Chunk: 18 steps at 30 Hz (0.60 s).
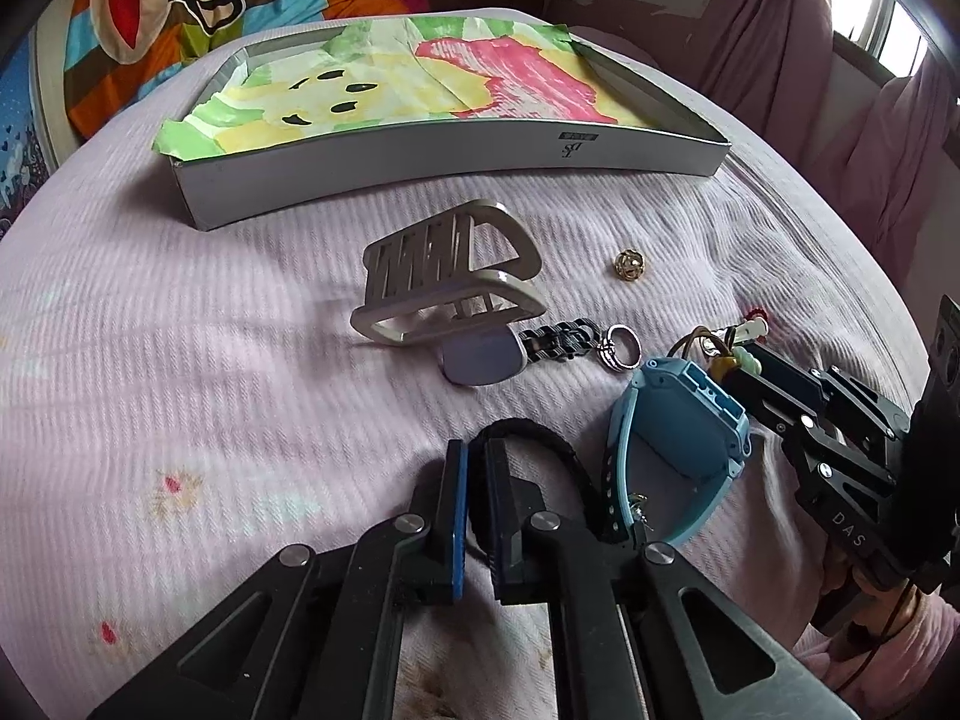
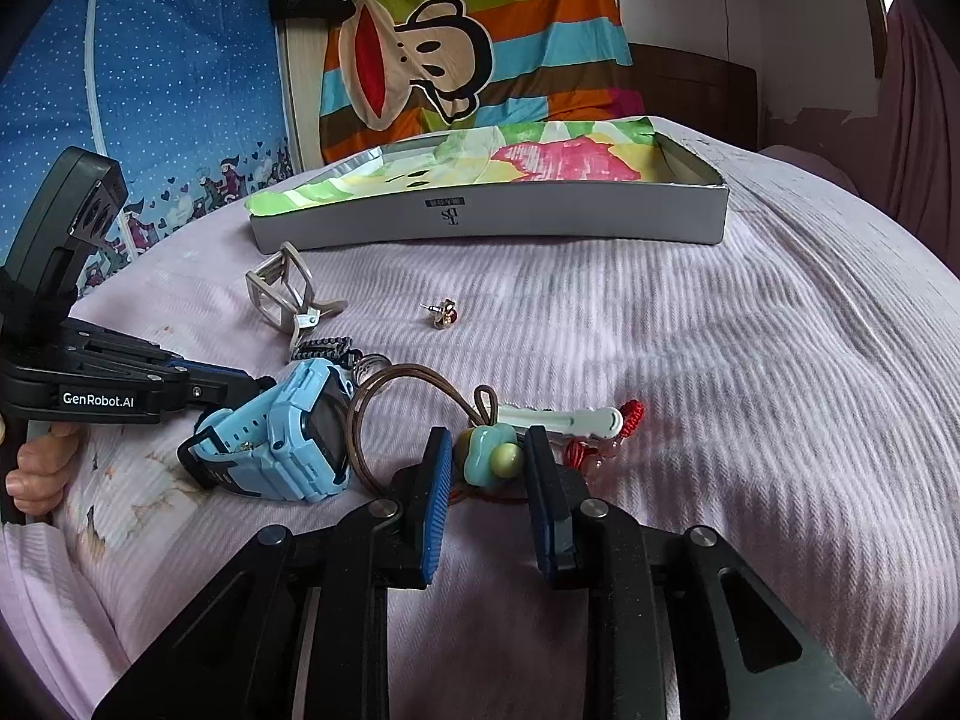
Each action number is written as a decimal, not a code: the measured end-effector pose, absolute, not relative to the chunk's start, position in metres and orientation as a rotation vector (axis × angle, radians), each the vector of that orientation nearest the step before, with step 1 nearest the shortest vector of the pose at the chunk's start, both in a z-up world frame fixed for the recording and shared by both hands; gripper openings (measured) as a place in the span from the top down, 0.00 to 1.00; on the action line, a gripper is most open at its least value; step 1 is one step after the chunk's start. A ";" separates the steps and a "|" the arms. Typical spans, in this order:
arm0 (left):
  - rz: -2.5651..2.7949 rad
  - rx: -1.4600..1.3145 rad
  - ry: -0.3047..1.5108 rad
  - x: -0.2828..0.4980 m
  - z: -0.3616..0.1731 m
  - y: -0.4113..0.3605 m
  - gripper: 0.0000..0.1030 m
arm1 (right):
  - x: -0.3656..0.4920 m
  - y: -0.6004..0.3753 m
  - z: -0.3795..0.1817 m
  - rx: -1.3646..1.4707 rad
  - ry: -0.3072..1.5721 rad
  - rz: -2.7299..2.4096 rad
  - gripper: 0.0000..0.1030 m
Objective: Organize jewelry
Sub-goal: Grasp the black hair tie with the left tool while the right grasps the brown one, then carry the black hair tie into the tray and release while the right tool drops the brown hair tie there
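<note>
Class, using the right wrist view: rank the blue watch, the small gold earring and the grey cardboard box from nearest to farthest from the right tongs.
1. Blue plastic watch, just left of the right tongs.
2. Small gold stud earring, alone on the pink bedspread, farther ahead.
3. Shallow grey cardboard box with colourful paper lining, farthest, across the back.

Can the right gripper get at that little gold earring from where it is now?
Probably yes. The earring lies alone on bare bedspread, nothing beside it. But the right gripper has its jaws around the flower charm, so it would need to clear that first.
</note>
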<state>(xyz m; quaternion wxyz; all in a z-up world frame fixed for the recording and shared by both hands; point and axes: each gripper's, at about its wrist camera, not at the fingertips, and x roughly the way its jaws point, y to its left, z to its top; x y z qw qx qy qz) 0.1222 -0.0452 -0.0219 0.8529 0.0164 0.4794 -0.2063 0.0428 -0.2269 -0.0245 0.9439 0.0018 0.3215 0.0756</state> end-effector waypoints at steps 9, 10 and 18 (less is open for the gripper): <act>-0.436 -0.094 0.848 0.097 0.008 -0.024 0.95 | 0.028 -0.226 -0.011 0.000 0.559 0.175 0.80; -0.440 -0.104 0.823 0.095 0.012 -0.023 0.95 | 0.027 -0.227 -0.008 0.003 0.551 0.174 0.80; -0.456 -0.180 0.685 0.105 0.048 -0.021 0.95 | 0.049 -0.234 0.020 0.042 0.490 0.172 0.80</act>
